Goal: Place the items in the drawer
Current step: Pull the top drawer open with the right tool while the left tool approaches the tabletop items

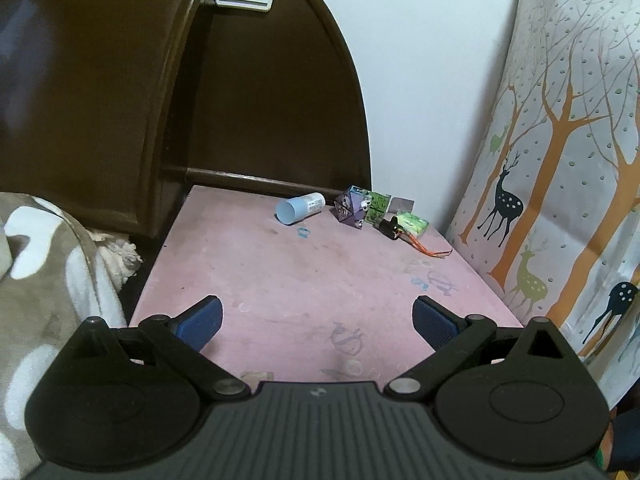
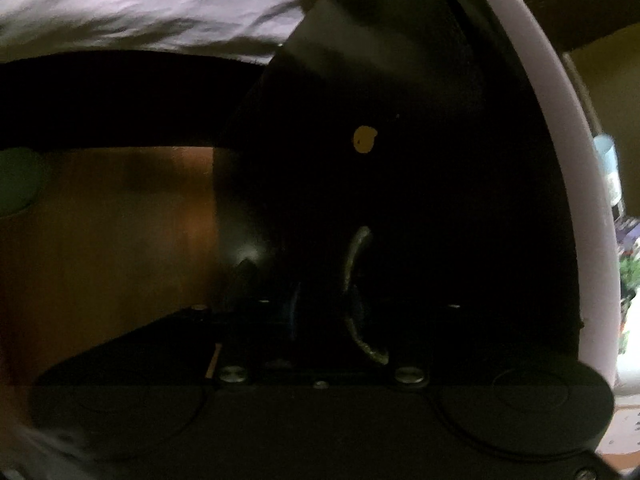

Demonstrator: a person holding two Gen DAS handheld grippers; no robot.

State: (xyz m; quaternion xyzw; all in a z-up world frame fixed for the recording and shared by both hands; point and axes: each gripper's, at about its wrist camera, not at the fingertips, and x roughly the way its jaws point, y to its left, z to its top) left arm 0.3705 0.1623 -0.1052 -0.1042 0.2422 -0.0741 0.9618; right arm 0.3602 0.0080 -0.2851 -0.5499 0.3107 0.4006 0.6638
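Left wrist view: the left gripper (image 1: pixel 318 322) occupies the lower centre of the frame with its jaws spread wide apart and nothing between them. The blue pads (image 1: pixel 200 326) sit above the pink desk (image 1: pixel 280 280), whose surface carries faint scribbles.

At the far end of the desk, in the centre of the frame, the items lie in a loose row:
- a light blue cup (image 1: pixel 300 208), on its side, mouth toward the camera;
- a purple patterned cube (image 1: pixel 352 208), just right of the cup, tilted on an edge;
- a green package (image 1: pixel 378 204), behind and touching the cube;
- a small black device (image 1: pixel 390 227) with an orange cord (image 1: pixel 432 250) trailing toward the right edge of the desk;
- a pale green wrapped item (image 1: pixel 412 224), just beside the black device.

A dark wooden headboard (image 1: pixel 260 100) rises behind the desk. A deer-print curtain (image 1: pixel 560 160) fills the right side; a brown-and-white blanket (image 1: pixel 48 280) fills the lower left.

Right wrist view: the frame is dark and blurred. The right gripper (image 2: pixel 324 308) is pressed close to a dark drawer front (image 2: pixel 400 180), with a curved metal handle (image 2: pixel 356 280) in the lower centre. Whether the jaws are closed on the handle cannot be determined. A pale desk edge (image 2: pixel 568 160) runs down the right of the frame.
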